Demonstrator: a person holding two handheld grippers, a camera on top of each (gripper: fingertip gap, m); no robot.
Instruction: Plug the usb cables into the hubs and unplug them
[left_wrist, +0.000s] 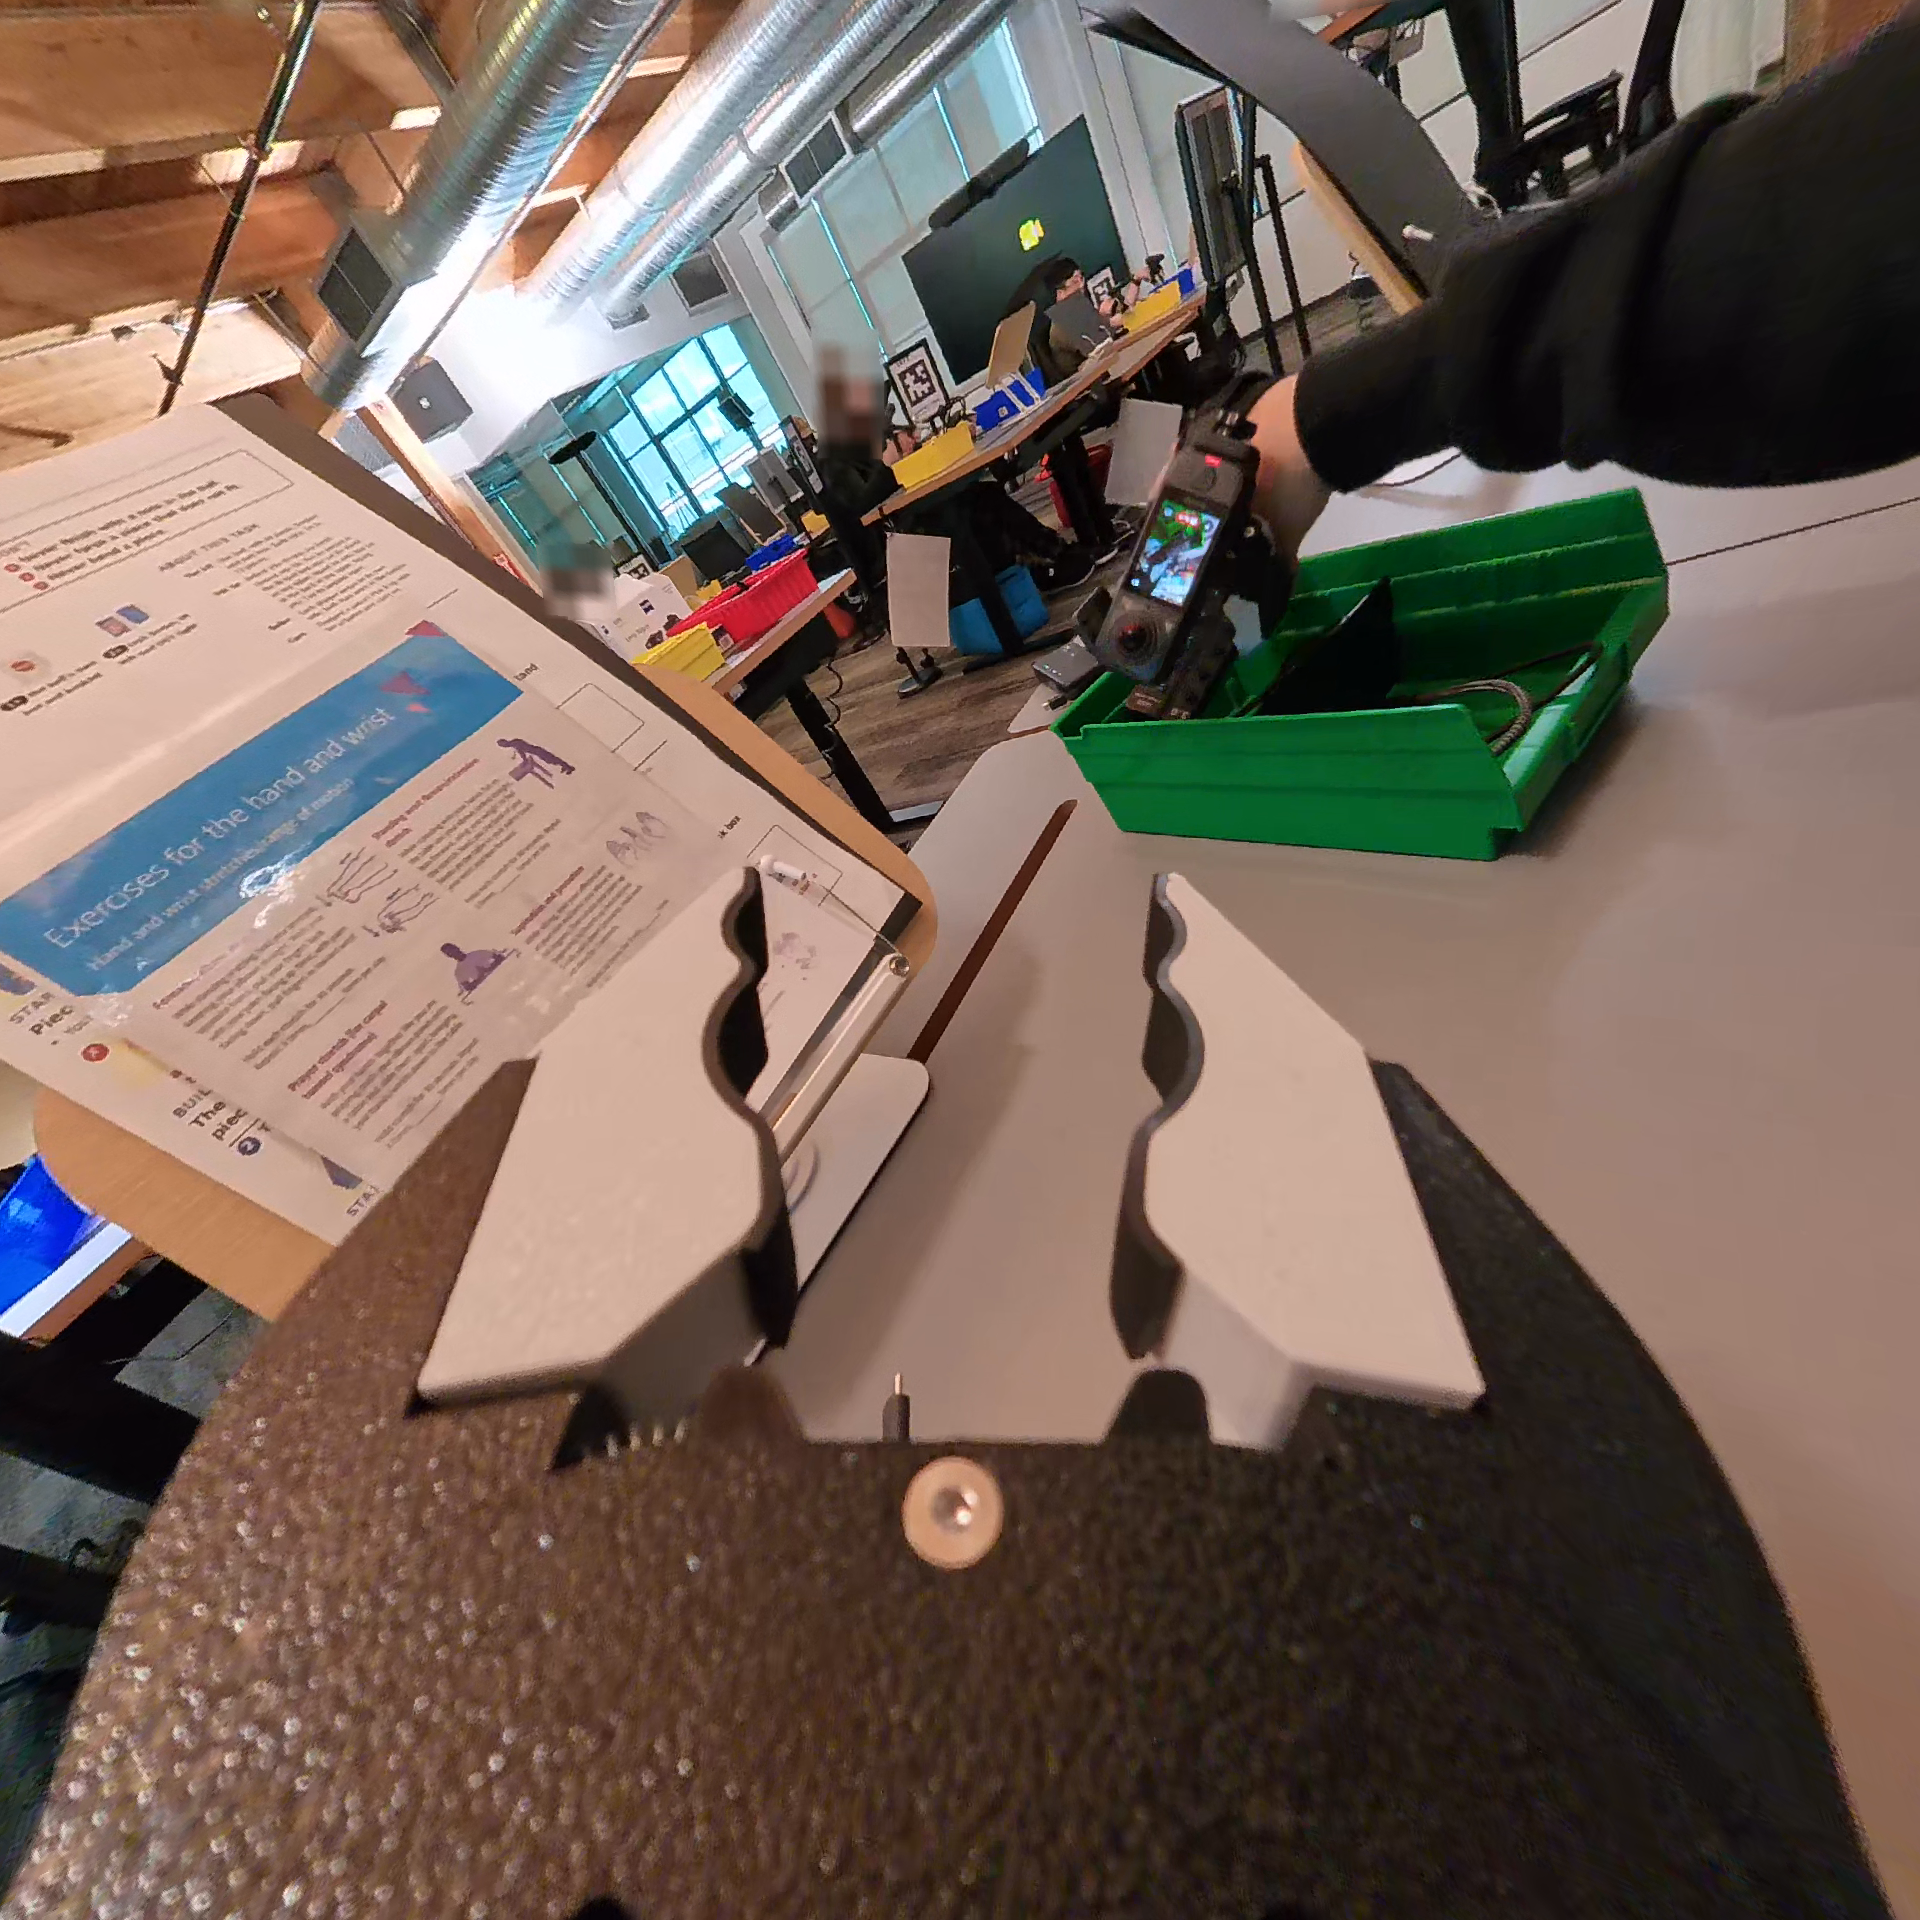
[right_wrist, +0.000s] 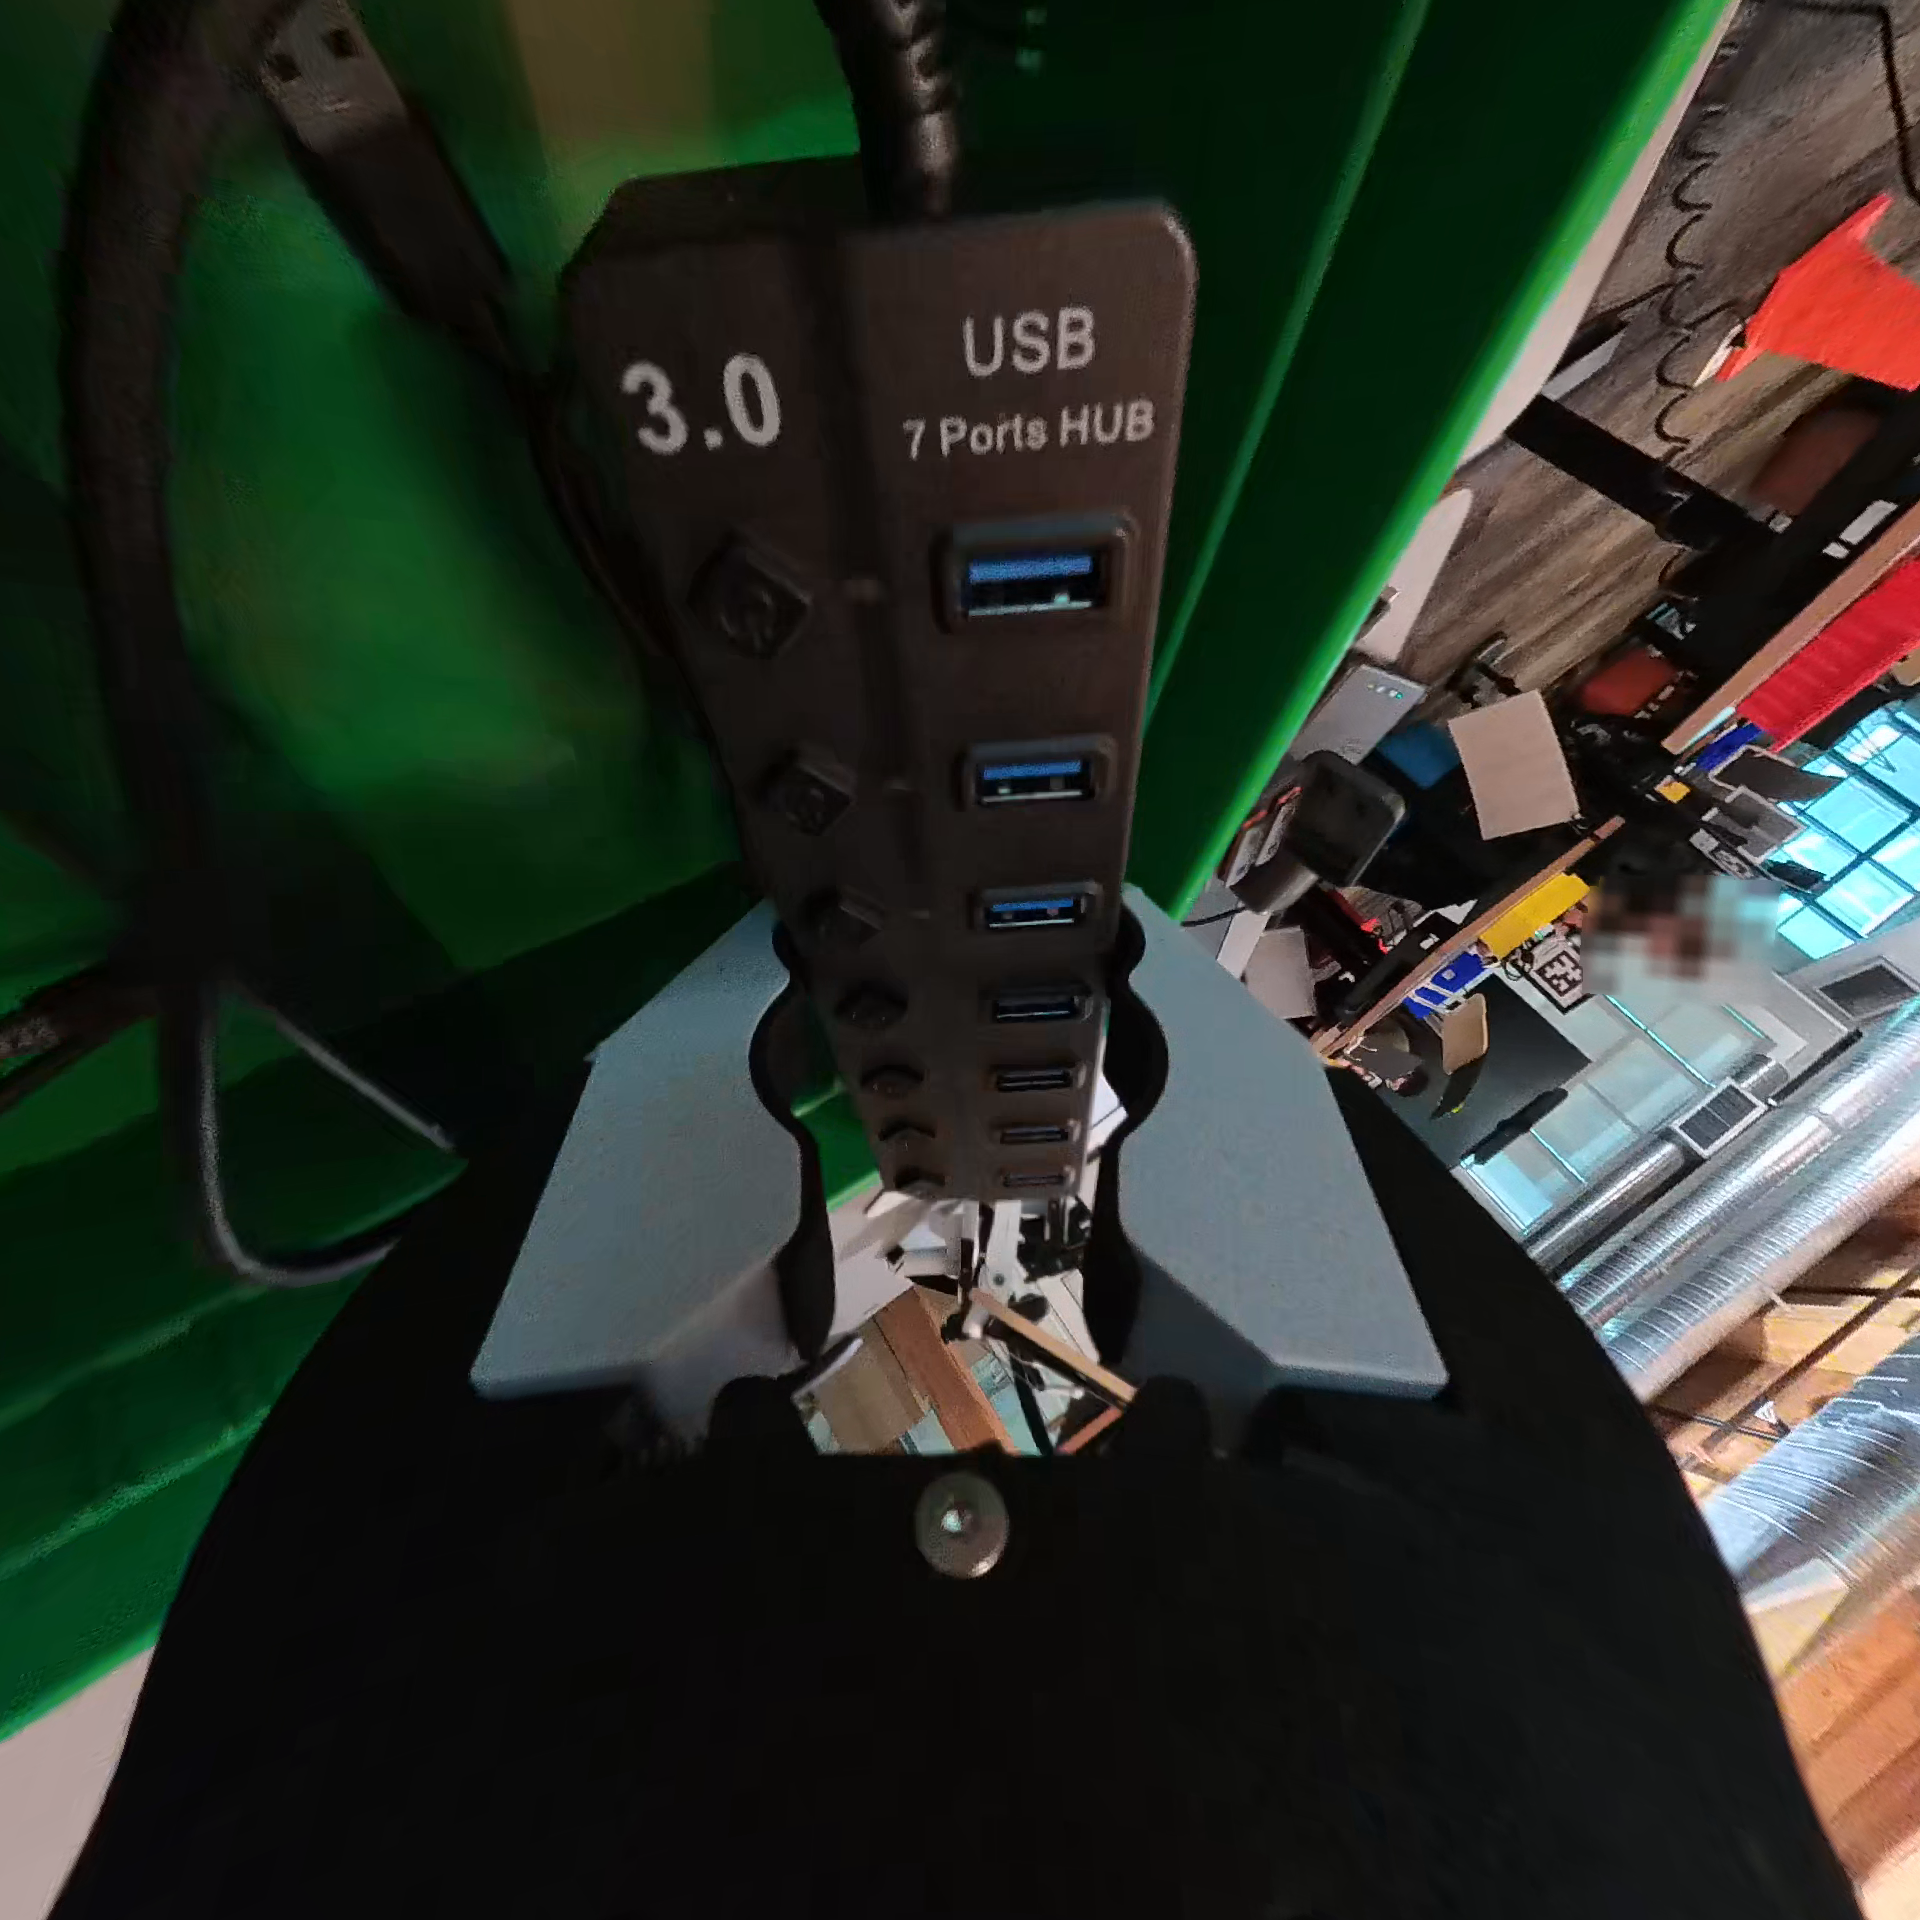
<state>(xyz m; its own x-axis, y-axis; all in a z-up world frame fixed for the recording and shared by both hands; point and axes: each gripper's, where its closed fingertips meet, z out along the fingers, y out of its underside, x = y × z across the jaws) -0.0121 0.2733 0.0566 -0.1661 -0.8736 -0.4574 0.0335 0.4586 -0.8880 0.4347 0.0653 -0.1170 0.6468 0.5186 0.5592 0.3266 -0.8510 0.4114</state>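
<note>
In the right wrist view, my right gripper (right_wrist: 956, 997) is shut on a long black USB hub (right_wrist: 935, 416), gripping its lower end by the side edges. The hub has a row of several blue ports and buttons, and its thick black cable (right_wrist: 920, 94) leaves from the far end. It is held inside the green bin (right_wrist: 416, 623). A black braided cable (right_wrist: 125, 520) with a USB plug (right_wrist: 322, 62) lies in the bin to the left. In the left wrist view, my left gripper (left_wrist: 956, 966) is open and empty above the grey table (left_wrist: 1558, 1039). My right gripper (left_wrist: 1174, 592) reaches into the green bin (left_wrist: 1299, 769).
A clear stand with printed instruction sheets (left_wrist: 312, 779) stands at the table's left edge, close to my left finger. A braided cable (left_wrist: 1507, 707) lies in the bin. A black-sleeved arm (left_wrist: 1610, 312) crosses the upper right. Other tables with coloured bins and people are far behind.
</note>
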